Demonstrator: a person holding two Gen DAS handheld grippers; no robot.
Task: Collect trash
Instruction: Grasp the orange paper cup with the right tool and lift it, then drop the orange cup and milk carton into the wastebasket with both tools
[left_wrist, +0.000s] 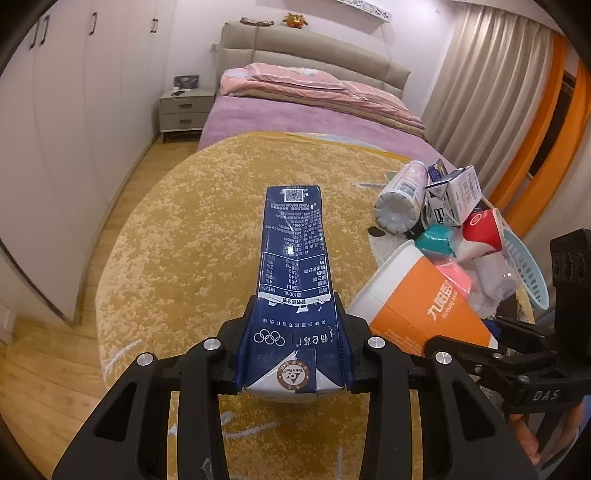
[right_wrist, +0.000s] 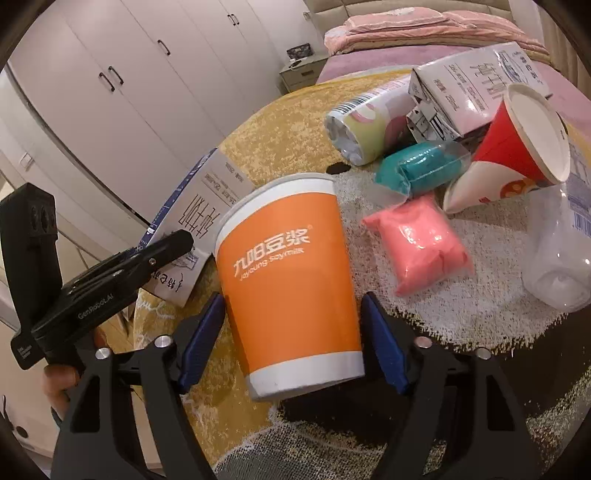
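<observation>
My left gripper (left_wrist: 294, 350) is shut on a flattened dark blue milk carton (left_wrist: 295, 258) and holds it above the yellow blanket. The same carton shows in the right wrist view (right_wrist: 192, 225), in the left gripper (right_wrist: 168, 243). My right gripper (right_wrist: 293, 339) is shut on an orange and white soymilk paper cup (right_wrist: 288, 280), gripped near its base. That cup also shows in the left wrist view (left_wrist: 417, 299), with the right gripper (left_wrist: 480, 350) behind it. Beyond it lies a trash pile: a red paper cup (right_wrist: 517, 147), a pink packet (right_wrist: 421, 243), a teal packet (right_wrist: 417, 166).
A white milk carton (right_wrist: 476, 88), a lying bottle (right_wrist: 369, 125) and a clear plastic bottle (right_wrist: 557, 254) are in the pile. A light blue basket (left_wrist: 524, 269) sits at the right. The yellow blanket (left_wrist: 192, 229) covers the bed end. Wardrobes (left_wrist: 74, 110) stand left.
</observation>
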